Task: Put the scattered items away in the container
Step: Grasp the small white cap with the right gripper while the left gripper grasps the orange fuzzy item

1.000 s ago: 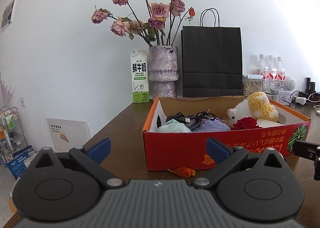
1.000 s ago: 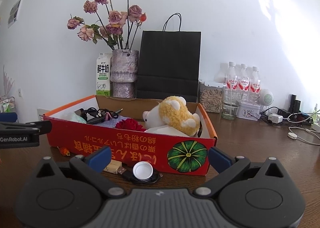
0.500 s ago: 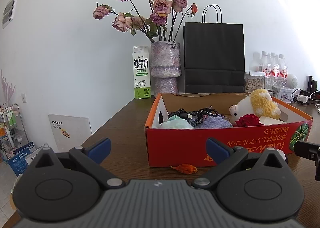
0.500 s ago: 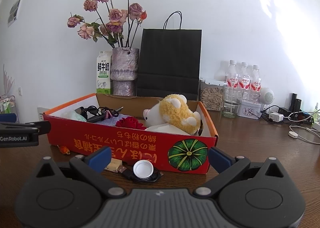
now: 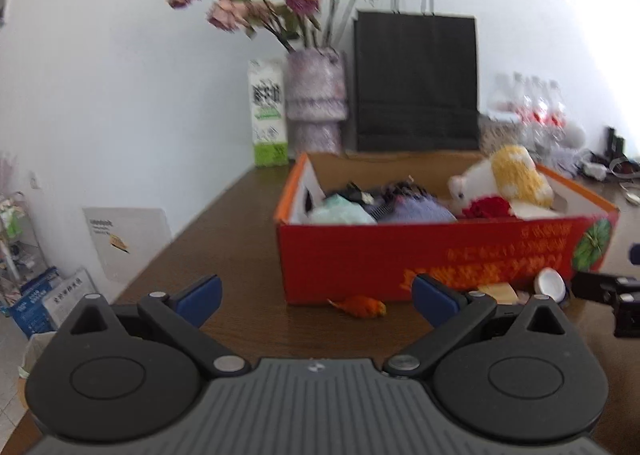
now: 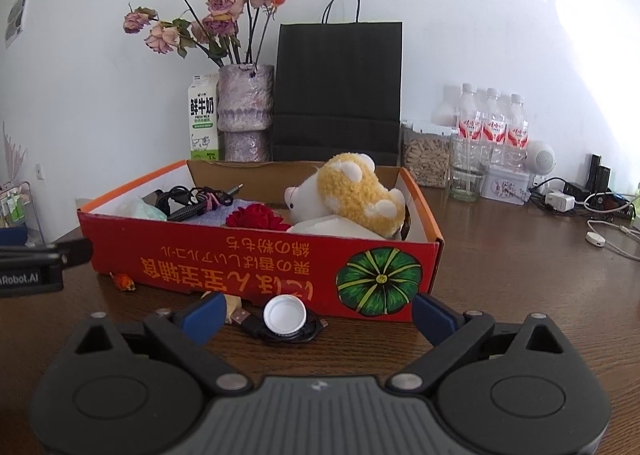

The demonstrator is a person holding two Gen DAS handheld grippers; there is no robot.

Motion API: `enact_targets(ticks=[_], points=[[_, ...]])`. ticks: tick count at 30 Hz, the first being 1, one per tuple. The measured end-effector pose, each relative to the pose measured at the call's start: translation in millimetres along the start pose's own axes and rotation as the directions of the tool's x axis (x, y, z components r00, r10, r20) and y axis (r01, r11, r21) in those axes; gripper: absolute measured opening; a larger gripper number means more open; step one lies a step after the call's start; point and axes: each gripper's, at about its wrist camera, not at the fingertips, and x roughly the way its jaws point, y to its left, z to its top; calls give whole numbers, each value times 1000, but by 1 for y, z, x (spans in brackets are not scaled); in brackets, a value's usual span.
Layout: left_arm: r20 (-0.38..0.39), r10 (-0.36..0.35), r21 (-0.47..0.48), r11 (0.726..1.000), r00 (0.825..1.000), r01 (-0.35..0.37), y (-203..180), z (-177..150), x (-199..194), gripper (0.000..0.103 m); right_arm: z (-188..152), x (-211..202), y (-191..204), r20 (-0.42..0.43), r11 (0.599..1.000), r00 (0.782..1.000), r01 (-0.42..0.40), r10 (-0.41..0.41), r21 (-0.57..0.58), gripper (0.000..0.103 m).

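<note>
Here, the white bottle cap [image 6: 285,314] lies on the counter [image 6: 520,275] on a dark cable coil [image 6: 298,335], just before the red box [image 6: 256,267] wall. My right claw [image 6: 316,313] straddles it, jaws closing, pads not yet touching. I should pinch the cap's rim squarely, clear of the cable, then lift over the wall. My left claw [image 5: 316,295] stands apart, empty, near the orange scrap [image 5: 360,305]. Open counter lies rightward.
</note>
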Motion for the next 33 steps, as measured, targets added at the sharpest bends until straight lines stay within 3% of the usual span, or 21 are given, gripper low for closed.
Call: enact_targets(ticks=[2, 6, 9, 12, 18, 20, 22, 33], points=[[-37, -13, 21, 1000, 999, 14, -4, 0, 7, 102, 0, 4, 0, -21, 1000, 1000, -11, 11, -3, 90], [-99, -25, 27, 999, 995, 28, -9, 2, 23, 87, 3, 16, 1, -62, 999, 997, -49, 49, 5, 71], [-153, -32, 9, 999, 988, 33, -9, 4, 36, 73, 7, 26, 1, -77, 998, 996, -53, 54, 16, 63], [-193, -55, -35, 998, 980, 49, -4, 6, 46, 68, 9, 35, 1, -109, 997, 991, -76, 78, 25, 50], [-212, -80, -64, 996, 974, 68, -2, 6, 52, 65, 10, 44, 10, -148, 994, 983, -113, 112, 1, 40], [-209, -80, -60, 996, 975, 69, -2, 6, 53, 54, 10, 43, 13, -149, 994, 983, -112, 109, -14, 31], [-202, -89, -67, 995, 975, 77, -2, 7, 52, 33, 10, 43, 14, -149, 993, 983, -114, 110, -16, 27], [-176, -136, -99, 988, 975, 120, 2, 8, 48, 24, 9, 33, 13, -99, 994, 990, -105, 102, -21, 27]])
